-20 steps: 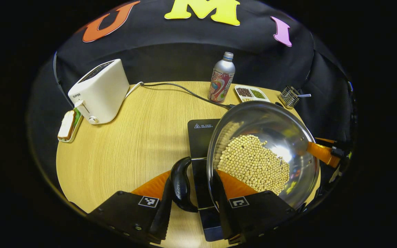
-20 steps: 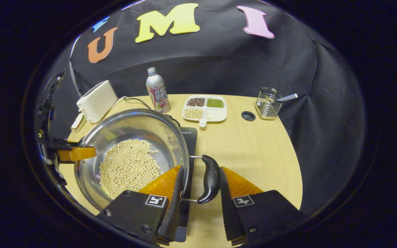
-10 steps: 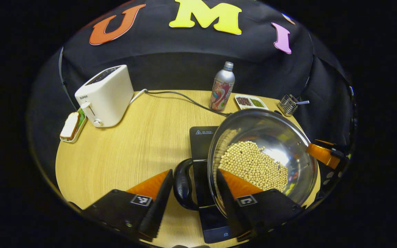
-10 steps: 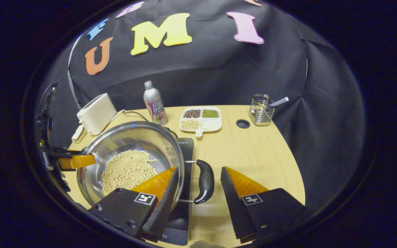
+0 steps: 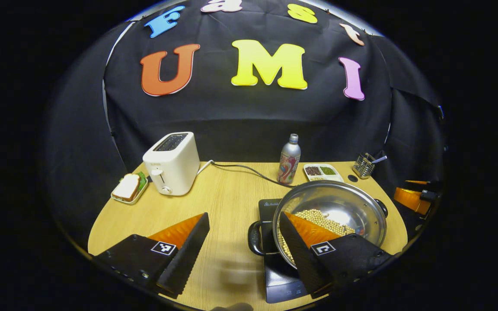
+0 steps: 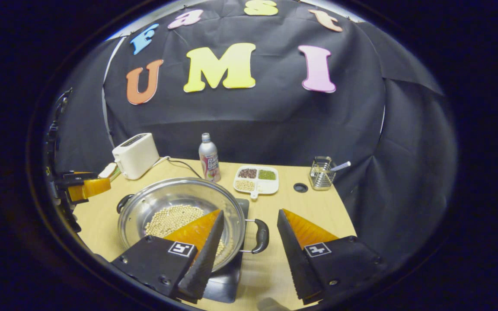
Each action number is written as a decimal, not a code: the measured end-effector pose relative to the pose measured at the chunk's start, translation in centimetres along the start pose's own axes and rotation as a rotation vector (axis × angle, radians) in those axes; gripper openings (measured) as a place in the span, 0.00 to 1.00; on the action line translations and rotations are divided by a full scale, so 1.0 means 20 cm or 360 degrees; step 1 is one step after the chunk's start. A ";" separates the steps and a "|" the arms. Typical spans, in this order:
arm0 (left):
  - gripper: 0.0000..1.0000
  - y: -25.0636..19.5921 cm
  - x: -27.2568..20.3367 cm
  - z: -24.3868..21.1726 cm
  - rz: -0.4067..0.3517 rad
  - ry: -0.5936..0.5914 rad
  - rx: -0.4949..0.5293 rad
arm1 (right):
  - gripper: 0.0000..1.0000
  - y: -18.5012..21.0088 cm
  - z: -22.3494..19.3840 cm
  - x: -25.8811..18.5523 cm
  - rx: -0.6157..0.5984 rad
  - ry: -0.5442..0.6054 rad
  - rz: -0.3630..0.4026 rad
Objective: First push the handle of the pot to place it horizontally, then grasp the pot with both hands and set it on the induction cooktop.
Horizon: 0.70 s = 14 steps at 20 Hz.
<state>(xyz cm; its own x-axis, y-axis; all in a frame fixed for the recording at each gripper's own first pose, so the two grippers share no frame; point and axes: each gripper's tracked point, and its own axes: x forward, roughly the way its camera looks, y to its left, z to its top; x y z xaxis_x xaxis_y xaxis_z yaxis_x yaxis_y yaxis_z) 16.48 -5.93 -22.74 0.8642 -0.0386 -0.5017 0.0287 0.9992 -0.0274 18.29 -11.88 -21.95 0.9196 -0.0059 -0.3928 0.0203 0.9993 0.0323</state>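
A shiny steel pot [image 5: 339,201] holding soybeans [image 5: 318,214] rests on the black induction cooktop [image 5: 280,280]. My left gripper [image 5: 244,216] is open and drawn back above the table, its fingers on either side of the pot's black left handle [image 5: 253,237] without touching it. In the right gripper view the pot [image 6: 175,196] sits on the cooktop [image 6: 226,290], and my right gripper [image 6: 250,212] is open, its fingers apart from the black right handle [image 6: 261,235]. Each gripper appears at the other view's edge: the right gripper [image 5: 411,198] and the left gripper [image 6: 85,188].
A white toaster [image 5: 172,163] with its cable, a sandwich dish [image 5: 128,188], a drink bottle [image 5: 288,160], a divided dish of beans [image 5: 322,172] and a wire holder [image 5: 365,165] line the back of the round wooden table [image 5: 214,203].
Both grippers have let go of the pot's handles, opened wider and pulled back and up. The pot now rests on the cooktop.
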 end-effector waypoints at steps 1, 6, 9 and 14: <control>0.97 0.00 -0.05 0.03 -0.0010 -0.0030 -0.0008 | 0.78 0.02 0.03 -0.05 0.0001 -0.0028 -0.0001; 0.97 0.09 -0.41 0.28 -0.0010 -0.0250 -0.0007 | 0.80 0.12 0.30 -0.43 -0.0052 -0.0249 -0.0041; 0.97 0.16 -0.67 0.42 -0.0004 -0.0384 0.0041 | 0.93 0.18 0.46 -0.72 -0.0069 -0.0402 -0.0098; 0.97 0.25 -1.08 0.53 -0.0035 -0.0537 0.0023 | 1.00 0.26 0.65 -1.17 0.0040 -0.0626 -0.0165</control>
<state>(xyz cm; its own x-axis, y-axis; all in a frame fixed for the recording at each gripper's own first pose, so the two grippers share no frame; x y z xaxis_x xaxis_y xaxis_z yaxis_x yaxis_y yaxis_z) 3.26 0.01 -2.86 0.9808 -0.0572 -0.1866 0.0541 0.9983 -0.0215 2.01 -7.10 -0.58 0.9920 -0.1253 -0.0138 0.1257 0.9914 0.0352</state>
